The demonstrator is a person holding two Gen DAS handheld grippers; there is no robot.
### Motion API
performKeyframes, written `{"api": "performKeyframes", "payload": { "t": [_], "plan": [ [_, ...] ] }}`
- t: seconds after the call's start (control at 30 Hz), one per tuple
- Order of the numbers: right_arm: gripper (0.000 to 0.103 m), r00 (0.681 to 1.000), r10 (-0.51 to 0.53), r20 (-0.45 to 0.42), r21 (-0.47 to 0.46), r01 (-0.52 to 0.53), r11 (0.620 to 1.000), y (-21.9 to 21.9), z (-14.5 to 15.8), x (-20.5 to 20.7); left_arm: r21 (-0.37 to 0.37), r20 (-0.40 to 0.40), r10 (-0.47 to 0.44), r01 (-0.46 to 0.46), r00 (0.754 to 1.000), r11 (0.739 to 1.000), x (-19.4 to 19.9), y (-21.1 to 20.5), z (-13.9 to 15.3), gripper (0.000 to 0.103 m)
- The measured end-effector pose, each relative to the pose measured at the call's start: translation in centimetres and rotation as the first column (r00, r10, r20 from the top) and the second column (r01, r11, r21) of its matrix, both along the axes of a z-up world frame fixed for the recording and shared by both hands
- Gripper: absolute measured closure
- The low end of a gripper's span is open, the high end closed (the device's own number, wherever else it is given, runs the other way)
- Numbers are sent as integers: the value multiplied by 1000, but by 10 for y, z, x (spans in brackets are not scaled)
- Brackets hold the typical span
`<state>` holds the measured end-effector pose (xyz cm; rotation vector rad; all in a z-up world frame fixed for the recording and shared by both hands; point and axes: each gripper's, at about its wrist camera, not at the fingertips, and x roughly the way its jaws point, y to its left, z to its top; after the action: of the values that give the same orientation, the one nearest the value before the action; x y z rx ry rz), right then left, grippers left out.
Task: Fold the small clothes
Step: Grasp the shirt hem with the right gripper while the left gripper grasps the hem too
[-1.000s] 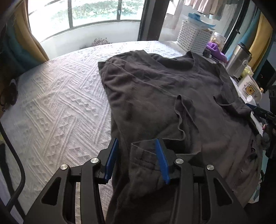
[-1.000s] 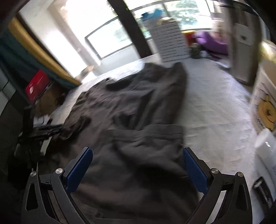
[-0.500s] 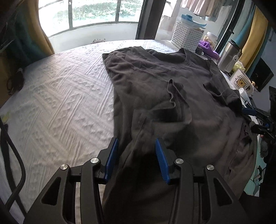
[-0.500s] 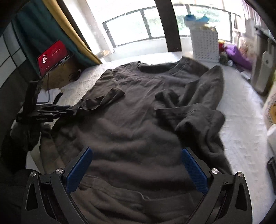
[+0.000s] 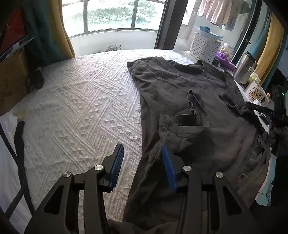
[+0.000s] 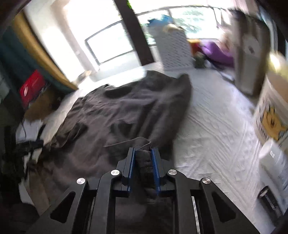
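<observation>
A dark grey T-shirt (image 5: 189,100) lies spread on the white bed, neck toward the window, one sleeve folded in, and its lower part is rumpled.

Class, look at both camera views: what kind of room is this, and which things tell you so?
Most likely a bedroom at home. A white textured bedspread covers a wide bed by a window, and a white laundry basket stands at its far edge.
</observation>
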<state>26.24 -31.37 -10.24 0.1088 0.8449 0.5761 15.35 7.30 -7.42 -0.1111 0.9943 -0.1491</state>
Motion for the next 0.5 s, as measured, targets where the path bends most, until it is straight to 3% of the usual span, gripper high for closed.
{"api": "performKeyframes", "payload": {
  "t": [0.2, 0.4, 0.43, 0.47, 0.5],
  "plan": [
    [84, 994, 103, 25, -115, -99, 988, 38, 5, -36, -2, 4, 21, -21, 1000, 1000, -15, 8, 1, 59],
    [81, 998, 51, 46, -187, -41, 981, 39, -6, -59, 1, 21, 34, -34, 999, 999, -42, 17, 1, 59],
    [75, 997, 41, 64, -194, -28, 981, 37, -4, -67, 1, 26, 34, -34, 999, 999, -47, 19, 2, 59],
    [52, 996, 36, 77, -196, -21, 980, 35, -2, -73, -1, 31, 35, -35, 999, 999, -52, 20, 2, 59],
    [18, 996, 30, 84, -200, -13, 980, 33, -1, -79, -3, 33, 37, -37, 999, 999, -58, 22, 2, 59]
  ]
}}
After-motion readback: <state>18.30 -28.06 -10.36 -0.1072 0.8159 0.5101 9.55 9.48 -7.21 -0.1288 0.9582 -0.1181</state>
